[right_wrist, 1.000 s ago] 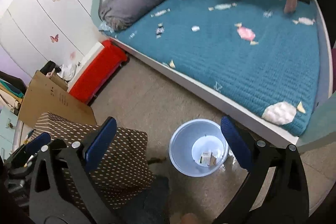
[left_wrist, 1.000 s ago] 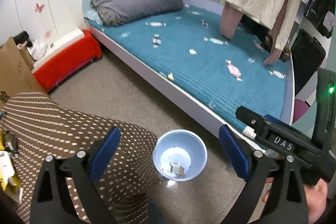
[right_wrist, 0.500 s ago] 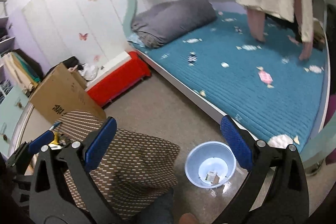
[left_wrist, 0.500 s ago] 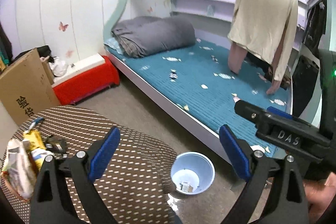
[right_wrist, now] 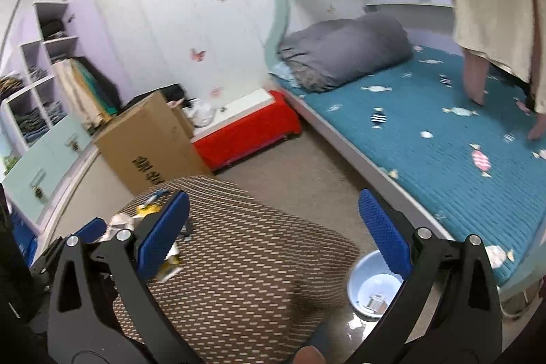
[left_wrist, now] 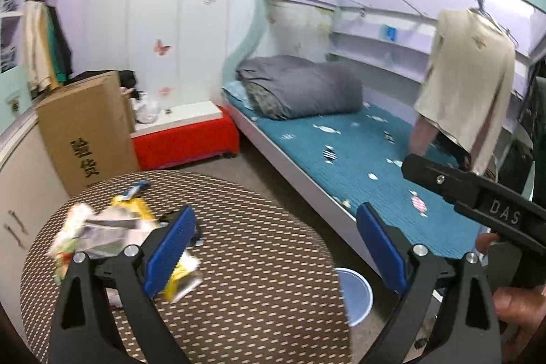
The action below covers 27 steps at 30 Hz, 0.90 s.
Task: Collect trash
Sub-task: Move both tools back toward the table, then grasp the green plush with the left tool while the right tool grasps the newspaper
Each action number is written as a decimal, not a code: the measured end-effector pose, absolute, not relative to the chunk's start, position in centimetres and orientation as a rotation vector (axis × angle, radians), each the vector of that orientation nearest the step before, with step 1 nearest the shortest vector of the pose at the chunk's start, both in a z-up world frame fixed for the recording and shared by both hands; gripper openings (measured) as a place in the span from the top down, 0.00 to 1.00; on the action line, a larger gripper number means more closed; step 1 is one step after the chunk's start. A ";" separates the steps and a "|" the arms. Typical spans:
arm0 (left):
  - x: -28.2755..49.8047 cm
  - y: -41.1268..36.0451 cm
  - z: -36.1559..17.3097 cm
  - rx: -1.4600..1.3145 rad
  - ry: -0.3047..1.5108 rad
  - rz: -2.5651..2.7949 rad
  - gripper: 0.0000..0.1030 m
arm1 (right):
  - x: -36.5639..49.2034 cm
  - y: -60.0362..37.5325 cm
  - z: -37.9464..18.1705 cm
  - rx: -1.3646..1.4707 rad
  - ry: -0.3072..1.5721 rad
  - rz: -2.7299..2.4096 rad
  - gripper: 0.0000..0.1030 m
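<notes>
A pile of wrappers and packets [left_wrist: 102, 227] lies on the left part of a round brown dotted table [left_wrist: 256, 278]; it also shows in the right wrist view [right_wrist: 150, 220]. A light blue bin [right_wrist: 372, 285] stands on the floor between table and bed, with scraps inside; its rim shows in the left wrist view [left_wrist: 355, 295]. My left gripper [left_wrist: 276, 248] is open and empty above the table. My right gripper [right_wrist: 273, 234] is open and empty above the table's edge; its body shows in the left wrist view [left_wrist: 477, 200].
A bed with a teal cover [left_wrist: 368, 169] and grey duvet [left_wrist: 300, 87] runs along the right. A red box [left_wrist: 184, 142] and a cardboard carton [left_wrist: 85, 132] stand by the wall. A beige garment [left_wrist: 467, 81] hangs over the bed.
Both grippers have risen and tilted up from the bin toward the table. The trash pile has come into view at the left. Both stay open and empty.
</notes>
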State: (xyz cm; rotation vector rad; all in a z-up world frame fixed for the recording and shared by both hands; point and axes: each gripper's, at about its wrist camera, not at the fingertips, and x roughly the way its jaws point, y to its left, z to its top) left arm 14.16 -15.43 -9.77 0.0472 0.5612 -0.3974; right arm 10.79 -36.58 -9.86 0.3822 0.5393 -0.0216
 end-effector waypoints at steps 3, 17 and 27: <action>13.8 -12.4 -9.7 0.034 0.549 -0.345 0.09 | 11.6 -34.1 -9.8 0.369 0.553 0.043 0.06; 13.0 0.0 -11.5 -0.037 0.558 -0.078 0.09 | 16.6 -21.9 -12.9 0.287 0.675 0.312 0.06; 13.7 5.6 -14.2 -0.058 0.598 0.063 0.09 | 21.3 -16.1 -17.3 0.252 0.800 0.435 0.06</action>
